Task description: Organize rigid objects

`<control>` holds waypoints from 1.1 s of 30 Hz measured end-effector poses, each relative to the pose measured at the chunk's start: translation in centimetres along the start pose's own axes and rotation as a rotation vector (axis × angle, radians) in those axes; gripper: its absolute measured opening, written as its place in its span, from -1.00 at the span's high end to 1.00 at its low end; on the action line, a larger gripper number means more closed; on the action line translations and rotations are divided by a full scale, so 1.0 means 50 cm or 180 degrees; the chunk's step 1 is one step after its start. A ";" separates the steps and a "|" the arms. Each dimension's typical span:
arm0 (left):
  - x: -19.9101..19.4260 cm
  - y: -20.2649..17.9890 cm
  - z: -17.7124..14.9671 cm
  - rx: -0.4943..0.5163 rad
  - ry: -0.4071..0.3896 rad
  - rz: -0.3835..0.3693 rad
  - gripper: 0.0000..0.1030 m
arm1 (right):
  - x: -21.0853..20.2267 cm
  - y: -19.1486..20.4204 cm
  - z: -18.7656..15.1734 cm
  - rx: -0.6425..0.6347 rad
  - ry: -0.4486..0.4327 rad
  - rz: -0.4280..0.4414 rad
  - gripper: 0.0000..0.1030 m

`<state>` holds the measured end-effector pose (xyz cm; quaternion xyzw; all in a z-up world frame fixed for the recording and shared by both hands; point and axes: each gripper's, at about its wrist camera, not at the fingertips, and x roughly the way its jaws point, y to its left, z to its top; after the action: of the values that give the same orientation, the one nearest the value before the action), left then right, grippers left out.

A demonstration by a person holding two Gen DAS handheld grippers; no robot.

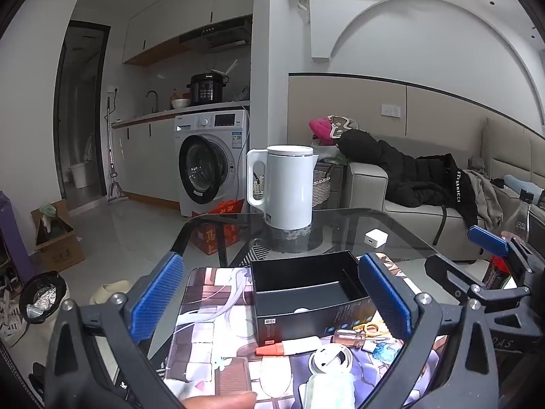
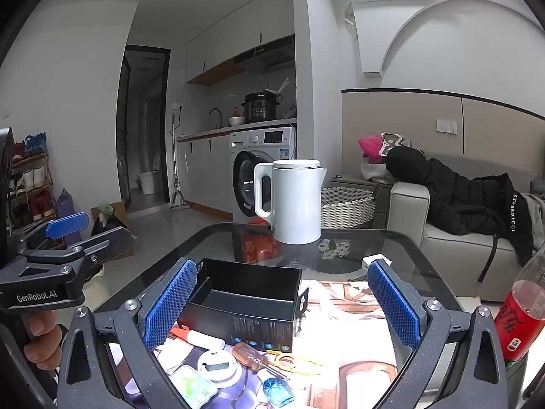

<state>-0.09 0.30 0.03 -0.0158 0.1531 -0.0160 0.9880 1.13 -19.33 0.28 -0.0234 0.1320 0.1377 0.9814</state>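
Judging by their looks, the small things in front of the box [image 2: 243,301] are all stiff and light, so none should need much squeeze. Your screwdriver [image 2: 253,358] has a clear amber handle that is probably slick; take it across the handle, not the thin shaft. The marker [image 2: 197,336] with the orange cap is a smooth round barrel and may roll, so pinch it mid-length. The round white case [image 2: 218,368] is wide and flat; grip it across its edges. The little blue bottle [image 2: 277,392] looks like the one to treat gently. Yellow scissors [image 2: 293,361] lie flat, just beside the screwdriver.

Both of your tools hang spread wide and empty. Your right gripper [image 2: 281,306] frames the box, with the clutter lying below and between its fingers on the mat [image 2: 357,368]. Your left gripper [image 1: 272,301] also straddles the box, the marker and case near its lower edge. The box sits open and looks empty, upright on the mat, behind the pile.
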 end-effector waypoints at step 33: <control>-0.003 -0.003 -0.004 0.0034 -0.0034 -0.0007 -1.00 | 0.003 0.011 -0.009 -0.0050 0.0044 0.0026 -0.99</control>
<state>-0.28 0.16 -0.09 -0.0108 0.1477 -0.0179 0.9888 1.00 -18.81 -0.20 -0.0315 0.1378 0.1426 0.9796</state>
